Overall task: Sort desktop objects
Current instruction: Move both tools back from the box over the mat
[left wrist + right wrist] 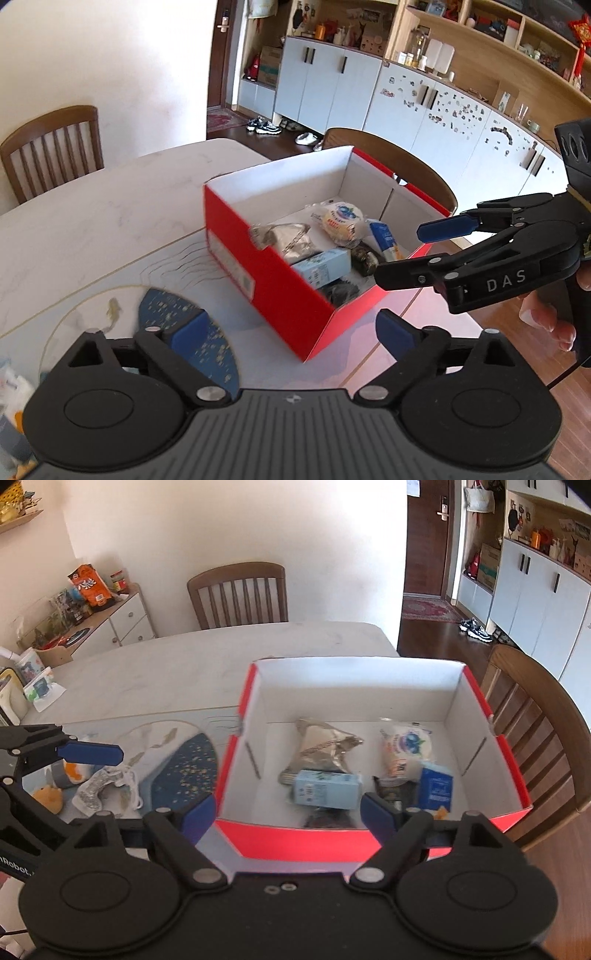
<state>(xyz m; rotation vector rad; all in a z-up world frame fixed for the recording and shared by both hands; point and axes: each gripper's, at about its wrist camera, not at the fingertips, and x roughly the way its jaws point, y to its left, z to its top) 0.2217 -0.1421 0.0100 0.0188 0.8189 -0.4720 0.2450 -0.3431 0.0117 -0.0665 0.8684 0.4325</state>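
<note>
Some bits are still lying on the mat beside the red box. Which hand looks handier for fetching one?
The left, probably. Seen from the right wrist, the left tool hangs open beside the white pouch and orange toy, while the right tool faces the red box.

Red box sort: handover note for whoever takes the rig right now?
Left gripper: open, empty, over the mat beside the red box.
Right gripper: open, empty, at the box's near wall.
Done: in the box lie a silver pouch, light blue carton, round snack pack, blue pack and dark items.
Left: on the mat, a white knit piece and orange items.
</note>
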